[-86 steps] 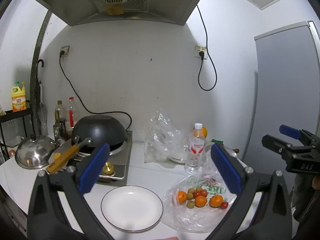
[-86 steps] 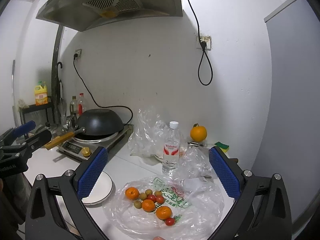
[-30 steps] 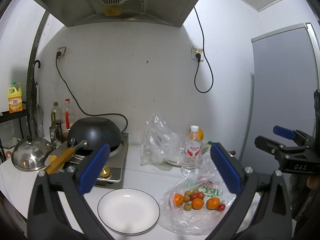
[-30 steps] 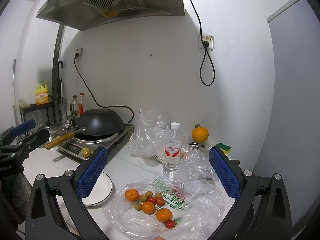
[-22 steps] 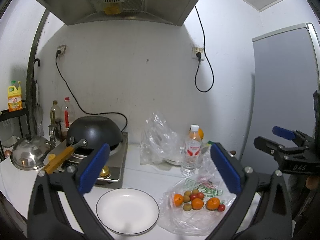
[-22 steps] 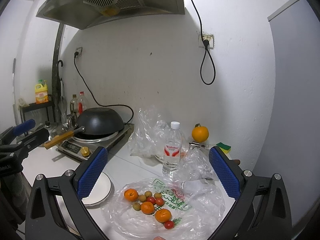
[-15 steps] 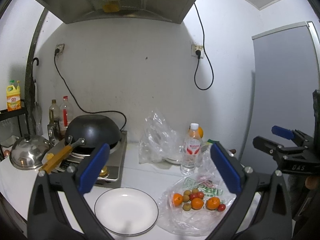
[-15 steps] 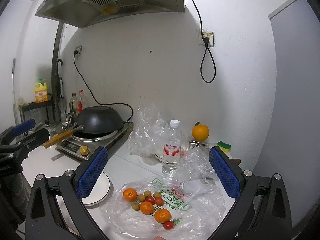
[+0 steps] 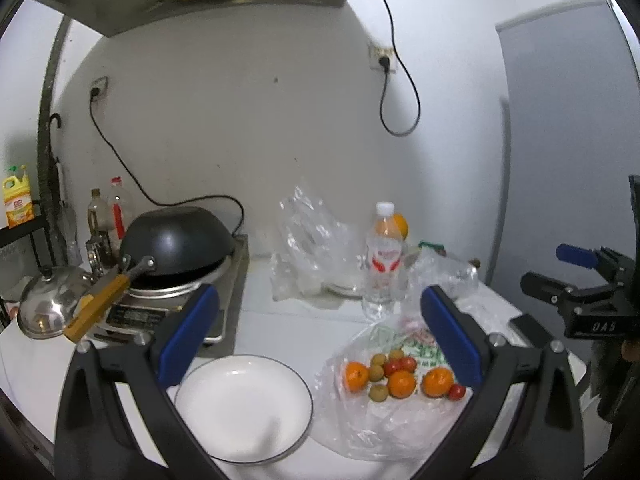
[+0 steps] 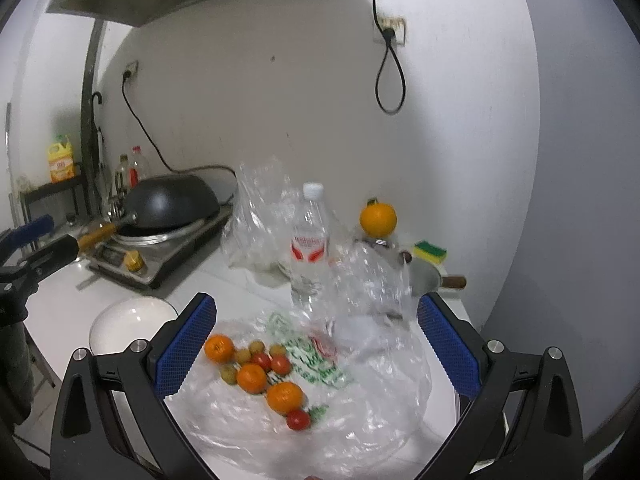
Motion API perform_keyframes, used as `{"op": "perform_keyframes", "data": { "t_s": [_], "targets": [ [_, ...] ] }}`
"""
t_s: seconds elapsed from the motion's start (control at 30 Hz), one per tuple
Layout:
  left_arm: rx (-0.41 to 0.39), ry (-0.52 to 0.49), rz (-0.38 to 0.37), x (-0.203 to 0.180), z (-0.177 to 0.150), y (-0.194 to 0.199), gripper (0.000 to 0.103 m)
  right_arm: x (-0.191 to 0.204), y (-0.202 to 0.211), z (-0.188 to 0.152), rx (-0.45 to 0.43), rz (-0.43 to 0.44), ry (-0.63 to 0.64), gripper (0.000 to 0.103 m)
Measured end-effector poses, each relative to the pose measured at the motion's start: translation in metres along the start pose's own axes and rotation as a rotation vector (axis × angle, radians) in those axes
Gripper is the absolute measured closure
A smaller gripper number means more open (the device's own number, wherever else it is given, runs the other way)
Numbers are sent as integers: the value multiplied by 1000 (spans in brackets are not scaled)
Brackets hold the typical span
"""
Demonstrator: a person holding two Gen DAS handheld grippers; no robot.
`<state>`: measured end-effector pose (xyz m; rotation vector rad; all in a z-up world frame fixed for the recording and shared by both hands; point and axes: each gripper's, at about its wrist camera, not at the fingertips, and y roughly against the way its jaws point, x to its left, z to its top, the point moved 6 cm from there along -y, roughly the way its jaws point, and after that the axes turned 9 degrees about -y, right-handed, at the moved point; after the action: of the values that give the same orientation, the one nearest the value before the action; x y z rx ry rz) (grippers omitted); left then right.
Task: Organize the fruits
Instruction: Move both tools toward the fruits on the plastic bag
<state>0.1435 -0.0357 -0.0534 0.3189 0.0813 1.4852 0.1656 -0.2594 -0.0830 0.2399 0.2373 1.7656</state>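
Several small fruits lie on a flat clear plastic bag [image 9: 384,420] [image 10: 360,420]: mandarins [image 9: 401,384] [image 10: 285,398], red cherry tomatoes [image 10: 298,419] and small brownish fruits [image 9: 378,392]. An empty white plate [image 9: 244,402] [image 10: 124,322] sits left of the bag. My left gripper [image 9: 318,332] hovers open above the plate and bag. My right gripper [image 10: 316,338] hovers open over the fruits, nothing between its pads. A bigger orange [image 10: 378,219] stands at the back.
A water bottle [image 9: 382,264] [image 10: 308,240] and crumpled clear bags [image 9: 308,248] stand behind the fruits. A black wok [image 9: 176,244] sits on a stove at left, with a steel lid [image 9: 48,304], bottles and a sponge [image 10: 430,250] around. The counter edge is near right.
Both grippers have moved forward and lower toward the counter; the right one has closed in on the fruits. Neither has taken hold of anything.
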Motion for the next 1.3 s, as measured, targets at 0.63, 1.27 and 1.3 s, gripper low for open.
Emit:
{"op": "perform_keyframes", "data": {
  "t_s": [0.63, 1.27, 1.3],
  "targets": [
    [264, -88, -93, -67, -60, -84, 2, -21, -80, -69, 276, 124, 9, 30],
    [442, -158, -123, -98, -106, -122, 13, -6, -130, -124, 481, 287, 35, 41],
    [444, -163, -126, -99, -107, -124, 13, -5, -133, -125, 489, 294, 39, 41]
  ]
}}
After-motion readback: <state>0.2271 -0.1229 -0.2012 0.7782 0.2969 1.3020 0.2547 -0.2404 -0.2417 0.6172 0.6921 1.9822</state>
